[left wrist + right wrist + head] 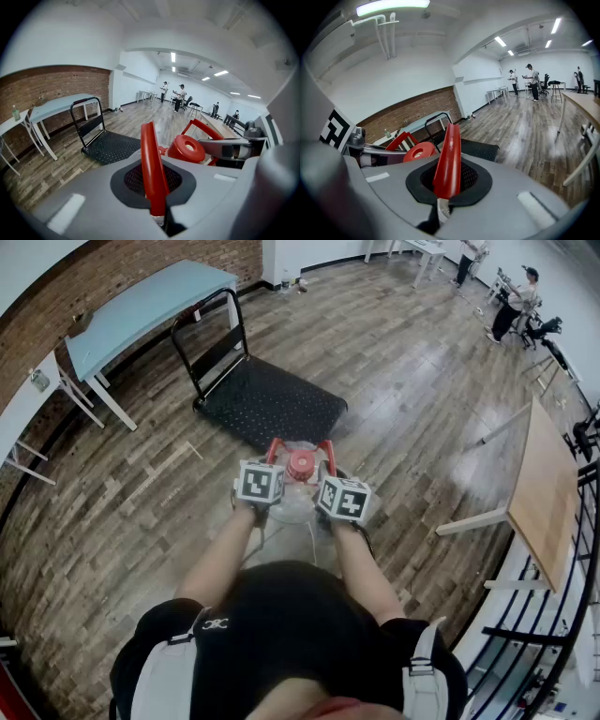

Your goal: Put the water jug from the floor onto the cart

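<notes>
The water jug (292, 510) is a clear bottle with a red cap (301, 465) and two red handle loops, just in front of my body on the wood floor side of the cart. My left gripper (270, 458) is shut on the left red handle (151, 164). My right gripper (330, 465) is shut on the right red handle (448, 159). The red cap (186, 148) (419, 152) sits between the two grippers. The black flat cart (272, 401) with its upright push bar (208, 332) stands a short way beyond the jug. The grippers and my arms hide most of the jug's body.
A light blue table (141, 304) stands along the brick wall at the left, behind the cart. A wooden table top (544, 493) on white legs is at the right, with a black railing (553, 634) beyond it. People (514, 298) stand far off at the back.
</notes>
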A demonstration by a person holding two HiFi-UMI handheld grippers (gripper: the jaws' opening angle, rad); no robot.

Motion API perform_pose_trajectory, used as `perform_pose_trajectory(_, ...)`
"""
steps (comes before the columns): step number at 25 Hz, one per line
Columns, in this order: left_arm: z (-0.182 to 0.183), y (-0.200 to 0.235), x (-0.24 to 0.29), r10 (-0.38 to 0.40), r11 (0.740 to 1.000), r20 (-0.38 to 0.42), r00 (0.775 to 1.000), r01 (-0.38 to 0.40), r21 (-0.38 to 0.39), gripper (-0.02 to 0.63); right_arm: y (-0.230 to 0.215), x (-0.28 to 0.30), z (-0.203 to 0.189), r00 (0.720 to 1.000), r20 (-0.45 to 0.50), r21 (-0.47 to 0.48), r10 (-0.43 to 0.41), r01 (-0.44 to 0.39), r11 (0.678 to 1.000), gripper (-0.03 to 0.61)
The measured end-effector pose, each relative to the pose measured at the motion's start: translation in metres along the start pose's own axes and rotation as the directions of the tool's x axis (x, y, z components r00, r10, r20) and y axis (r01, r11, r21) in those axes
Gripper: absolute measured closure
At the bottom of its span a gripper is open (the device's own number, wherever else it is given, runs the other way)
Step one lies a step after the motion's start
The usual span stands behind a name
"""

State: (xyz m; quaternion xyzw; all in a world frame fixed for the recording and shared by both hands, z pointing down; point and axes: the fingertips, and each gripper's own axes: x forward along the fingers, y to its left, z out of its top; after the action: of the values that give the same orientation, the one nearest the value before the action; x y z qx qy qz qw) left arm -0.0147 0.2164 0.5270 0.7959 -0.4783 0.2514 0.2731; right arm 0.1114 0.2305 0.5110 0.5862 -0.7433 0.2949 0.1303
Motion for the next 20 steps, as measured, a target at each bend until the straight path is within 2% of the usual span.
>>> perform_pose_trajectory(20,0.0,0.017,-0.002,0.001,1.0,0.004,1.0,-0.001,0.018,0.613,0.018,0.01,-0.005,1.0,-0.008,0.01,0.02,-0.02,1.0,0.563)
